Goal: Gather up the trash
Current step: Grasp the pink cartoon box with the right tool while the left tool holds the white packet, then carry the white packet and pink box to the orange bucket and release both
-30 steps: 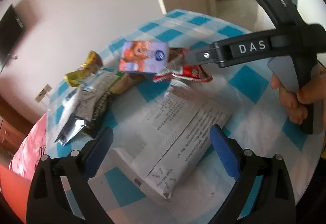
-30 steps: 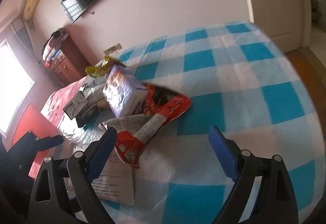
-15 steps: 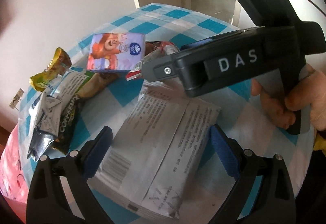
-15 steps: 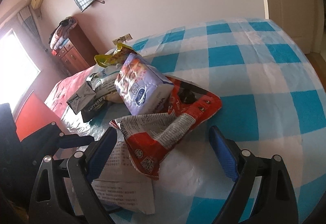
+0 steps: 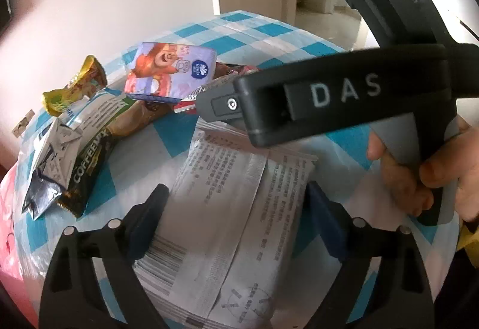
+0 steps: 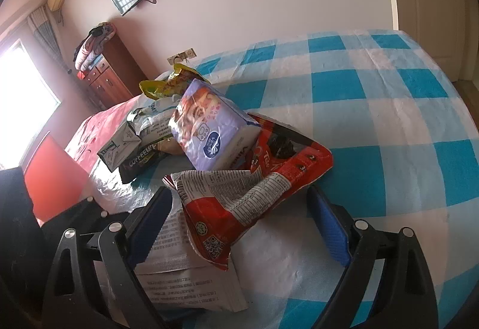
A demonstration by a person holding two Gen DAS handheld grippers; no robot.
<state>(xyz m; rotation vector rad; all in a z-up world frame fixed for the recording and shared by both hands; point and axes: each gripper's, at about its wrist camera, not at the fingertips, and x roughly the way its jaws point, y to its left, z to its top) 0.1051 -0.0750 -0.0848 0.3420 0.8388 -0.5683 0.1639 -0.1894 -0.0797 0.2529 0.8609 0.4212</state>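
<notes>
checkered tablecloth: crumpled red wrapper, printed white.

A: Tablecloth looks like thin plastic sheet, faintly crinkled, low sheen. White packet: matt printed film with a seam.

B: Red wrapper glossy, creased foil. Tissue pack smooth soft plastic. Cabinet varnished wood.

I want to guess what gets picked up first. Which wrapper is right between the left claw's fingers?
The flat white printed wrapper with the barcode. It lies between the open left claw, while the purple pack and the coffee wrapper sit farther back.
</notes>
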